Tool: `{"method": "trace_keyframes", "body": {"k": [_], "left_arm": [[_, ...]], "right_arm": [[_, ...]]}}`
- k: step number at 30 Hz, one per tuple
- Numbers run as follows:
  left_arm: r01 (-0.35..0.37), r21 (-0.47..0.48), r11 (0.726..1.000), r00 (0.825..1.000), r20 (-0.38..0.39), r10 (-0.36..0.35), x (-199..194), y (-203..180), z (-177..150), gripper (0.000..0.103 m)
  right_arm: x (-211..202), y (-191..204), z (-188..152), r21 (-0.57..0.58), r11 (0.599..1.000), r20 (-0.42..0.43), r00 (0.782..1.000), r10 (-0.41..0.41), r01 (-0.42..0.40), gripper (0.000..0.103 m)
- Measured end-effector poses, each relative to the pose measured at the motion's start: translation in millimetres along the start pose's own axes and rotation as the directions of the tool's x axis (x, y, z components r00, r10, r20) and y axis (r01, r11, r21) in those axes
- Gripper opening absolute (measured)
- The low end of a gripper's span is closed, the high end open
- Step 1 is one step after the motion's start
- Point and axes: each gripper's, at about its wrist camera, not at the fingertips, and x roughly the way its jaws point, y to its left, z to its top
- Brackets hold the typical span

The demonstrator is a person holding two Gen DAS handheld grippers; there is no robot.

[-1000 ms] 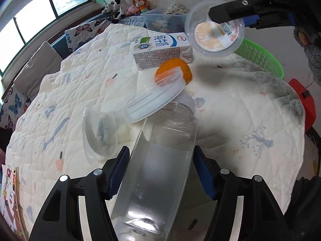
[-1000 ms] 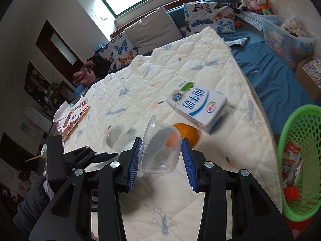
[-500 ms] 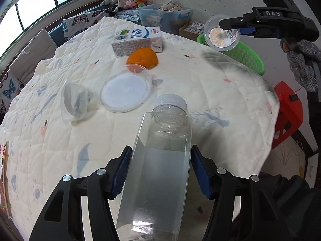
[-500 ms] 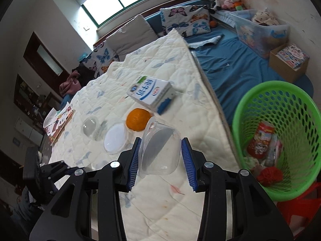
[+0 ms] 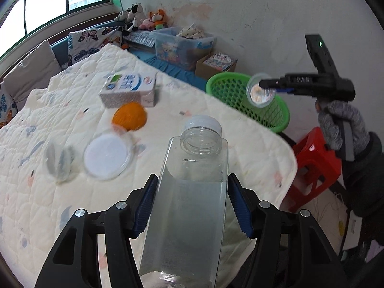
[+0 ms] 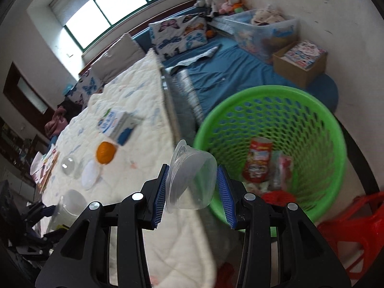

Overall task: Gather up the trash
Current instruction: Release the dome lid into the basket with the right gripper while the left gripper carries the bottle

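The job looks partly done. On the quilted bed [image 5: 60, 192], going left to right, a small clear dome cup [image 5: 58, 159], a flat white lid [image 5: 106, 154], an orange peel [image 5: 129, 119] and a milk carton [image 5: 129, 93] are not yet collected.

Next comes the left gripper [image 5: 190, 206]. It pinches a clear square bottle [image 5: 189, 192] across its flat sides, white cap pointing away, above the near edge of the bed. Its jaws have just been closing a little on the bottle. The bottle looks empty, and its thin walls are hazy toward the base.

Further right, the right gripper [image 6: 194, 187] is pressed onto a clear plastic tub [image 6: 190, 180], held tilted on its side just short of the rim of the green basket [image 6: 312, 105], which stands on the floor beside the bed. The tub is thin, see-through and seemingly empty. A red can [image 6: 258, 163], some wrappers and something red already lie in the basket. I judge the tub is next to go in, then the bottle.
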Motion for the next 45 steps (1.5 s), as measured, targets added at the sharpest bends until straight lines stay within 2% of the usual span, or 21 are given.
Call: {"method": "trace_keyframes", "body": {"k": [5,12,21,27,31,45], "left_arm": [[0.037,-0.001,0.999,0.999,0.021,-0.037,15,-19,30,0.057],[0.063,0.021,0.998,0.997,0.036,-0.064,36,-48,74,0.057],[0.082,0.045,0.996,0.996,0.032,-0.084,65,-79,121,0.057],[0.094,0.07,0.993,0.995,0.013,-0.095,90,-103,145,0.057],[0.088,0.085,0.992,0.996,-0.017,-0.087,112,-117,156,0.057],[0.062,0.125,0.99,0.989,-0.139,-0.044,187,-155,180,0.057]], "right_arm": [[-4,-34,-1,0.007,0.995,0.013,0.995,-0.099,0.099,0.042],[2,-73,-5,0.05,0.987,0.004,0.988,-0.155,0.155,0.043],[2,-97,-10,0.093,0.985,0.0,0.989,-0.147,0.146,0.05],[-14,-100,-16,0.078,0.986,0.027,0.989,-0.149,0.146,0.055],[-26,-101,-21,0.066,0.985,0.052,0.985,-0.162,0.158,0.061],[-42,-119,-40,0.087,0.982,0.061,0.983,-0.174,0.168,0.067]]}}
